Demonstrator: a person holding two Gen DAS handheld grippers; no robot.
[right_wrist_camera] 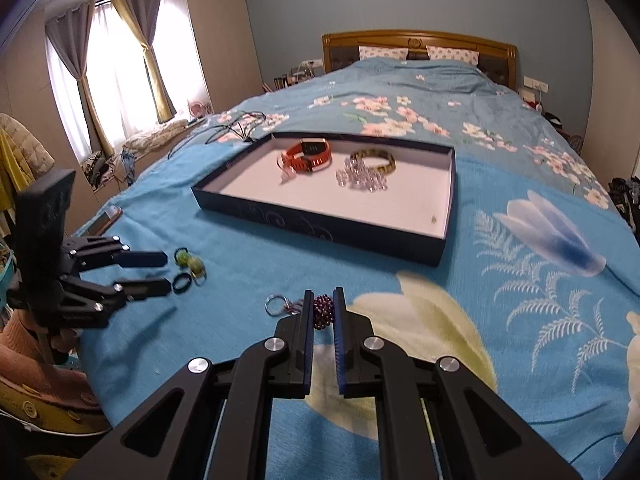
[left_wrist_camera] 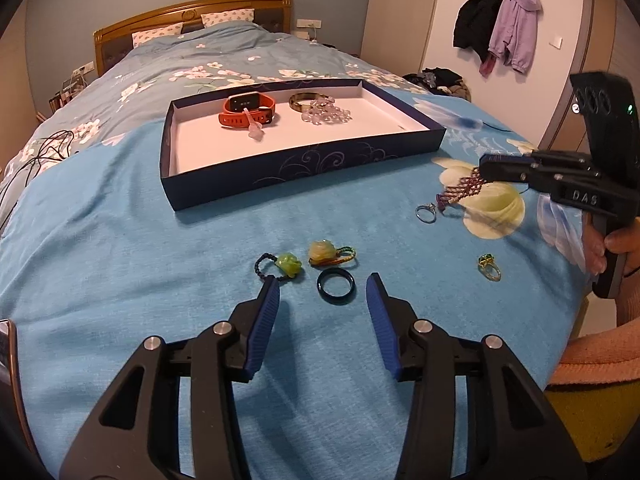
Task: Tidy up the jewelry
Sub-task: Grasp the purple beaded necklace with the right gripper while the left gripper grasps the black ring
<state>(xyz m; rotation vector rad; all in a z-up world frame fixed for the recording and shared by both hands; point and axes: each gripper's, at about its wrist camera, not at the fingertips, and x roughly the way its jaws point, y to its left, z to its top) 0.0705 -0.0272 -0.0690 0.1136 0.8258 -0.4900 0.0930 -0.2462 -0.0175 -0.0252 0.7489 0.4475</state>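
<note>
A dark blue tray (left_wrist_camera: 304, 168) with a white floor lies on the bed and holds an orange watch (left_wrist_camera: 246, 110), a brown bangle (left_wrist_camera: 306, 100) and clear beads (left_wrist_camera: 326, 114). My left gripper (left_wrist_camera: 324, 284) is open, its jaws either side of a black ring (left_wrist_camera: 335, 285). Two green jade charms (left_wrist_camera: 290, 265) (left_wrist_camera: 322, 254) lie just beyond it. My right gripper (right_wrist_camera: 322, 300) is shut on a purple beaded bracelet (right_wrist_camera: 323, 312), which hangs from it (left_wrist_camera: 460, 192) above the bedspread. A silver ring (left_wrist_camera: 426, 213) and a gold green-stone ring (left_wrist_camera: 489, 267) lie nearby.
The blue floral bedspread (right_wrist_camera: 520, 280) covers the whole bed. Black cables (right_wrist_camera: 236, 130) lie left of the tray. A phone (right_wrist_camera: 105, 218) rests near the bed's left edge. Coats (left_wrist_camera: 504, 24) hang on the wall.
</note>
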